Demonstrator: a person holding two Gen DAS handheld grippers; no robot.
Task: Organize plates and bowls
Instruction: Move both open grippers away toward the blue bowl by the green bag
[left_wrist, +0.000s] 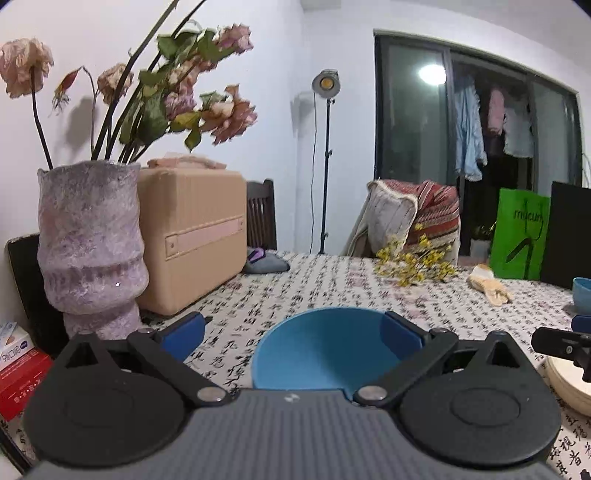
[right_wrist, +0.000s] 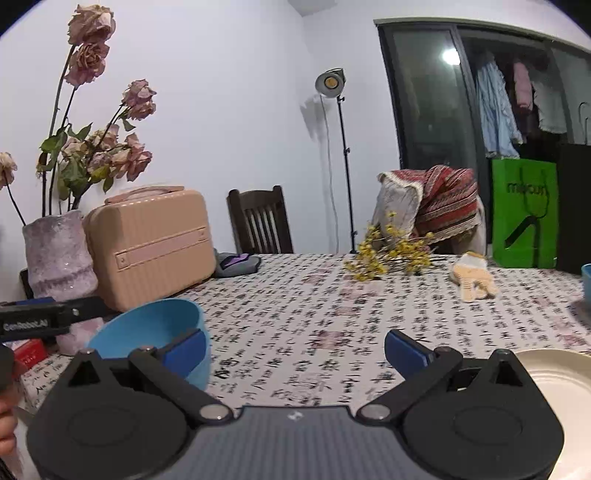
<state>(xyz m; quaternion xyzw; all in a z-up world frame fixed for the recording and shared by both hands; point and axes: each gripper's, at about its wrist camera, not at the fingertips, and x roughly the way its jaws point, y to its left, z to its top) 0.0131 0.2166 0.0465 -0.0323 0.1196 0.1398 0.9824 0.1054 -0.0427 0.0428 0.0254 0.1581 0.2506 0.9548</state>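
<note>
A light blue bowl (left_wrist: 325, 350) stands on the patterned tablecloth between the fingers of my left gripper (left_wrist: 293, 330), which is open. The right pad (left_wrist: 400, 332) sits close by the bowl's rim; the left pad (left_wrist: 184, 332) is well apart from it. In the right wrist view the same bowl (right_wrist: 147, 328) lies at the left, partly behind one finger of my right gripper (right_wrist: 295, 350), open over bare cloth. A cream plate (right_wrist: 554, 376) lies at the right, plate (left_wrist: 565, 384) also in the left view. A second blue bowl (left_wrist: 583, 295) stands at the far right edge.
A purple vase (left_wrist: 88, 251) of dried roses and a tan suitcase (left_wrist: 192, 236) stand at the left. Yellow flowers (right_wrist: 388, 254), a plush toy (right_wrist: 472, 280) and a green bag (right_wrist: 524, 214) sit at the far side. A red box (left_wrist: 18, 380) lies near left.
</note>
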